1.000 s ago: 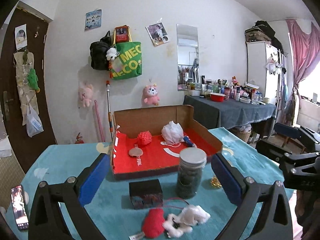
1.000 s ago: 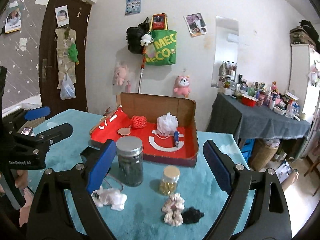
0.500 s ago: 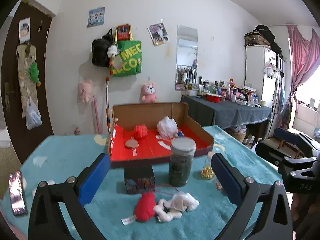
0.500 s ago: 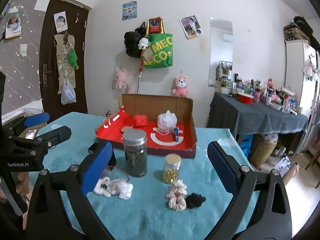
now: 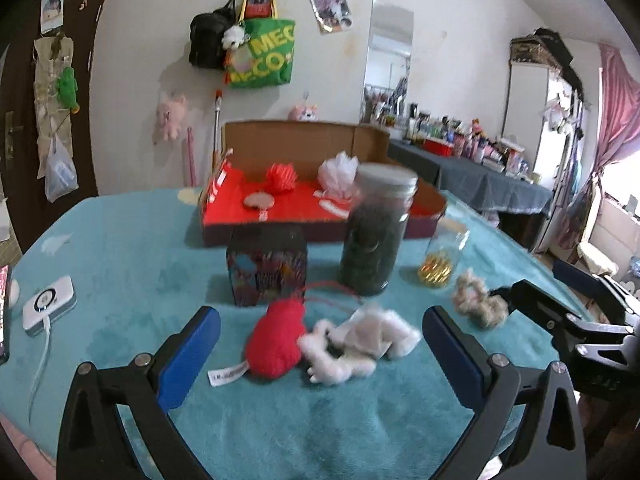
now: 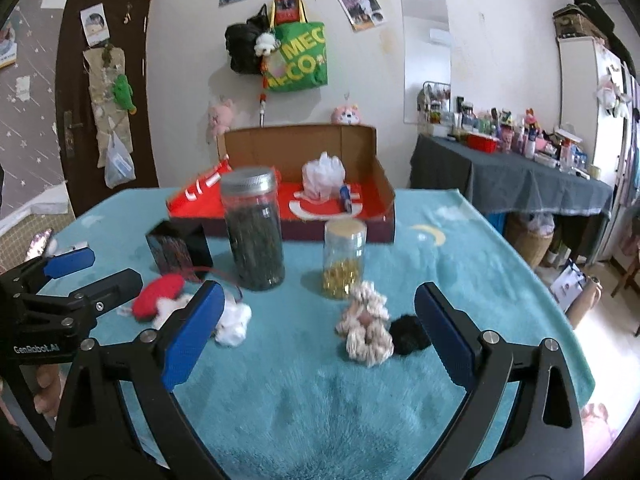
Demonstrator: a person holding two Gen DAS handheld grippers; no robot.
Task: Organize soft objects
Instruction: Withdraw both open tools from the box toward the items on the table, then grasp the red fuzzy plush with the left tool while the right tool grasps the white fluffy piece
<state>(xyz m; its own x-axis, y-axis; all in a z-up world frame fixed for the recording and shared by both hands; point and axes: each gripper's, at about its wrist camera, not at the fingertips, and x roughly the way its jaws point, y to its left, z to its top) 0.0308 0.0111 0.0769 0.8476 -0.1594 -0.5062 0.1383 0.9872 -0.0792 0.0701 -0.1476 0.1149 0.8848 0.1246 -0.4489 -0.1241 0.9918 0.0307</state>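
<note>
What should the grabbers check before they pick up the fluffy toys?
1. Left gripper open: ok.
2. Right gripper open: ok.
3. Red plush and white plush lie between the left gripper's fingers: ok.
4. Beige scrunchie and black puff sit ahead of the right gripper: ok.
5. Box open, bare red floor left: ok.
6. Big jar stands between toys and box: not ok.

Both grippers hover low over the near edge of the table, side by side. The left gripper (image 5: 320, 344) stands with its jaws wide apart, holding nothing. The right gripper (image 6: 316, 328) is likewise spread and empty.
</note>
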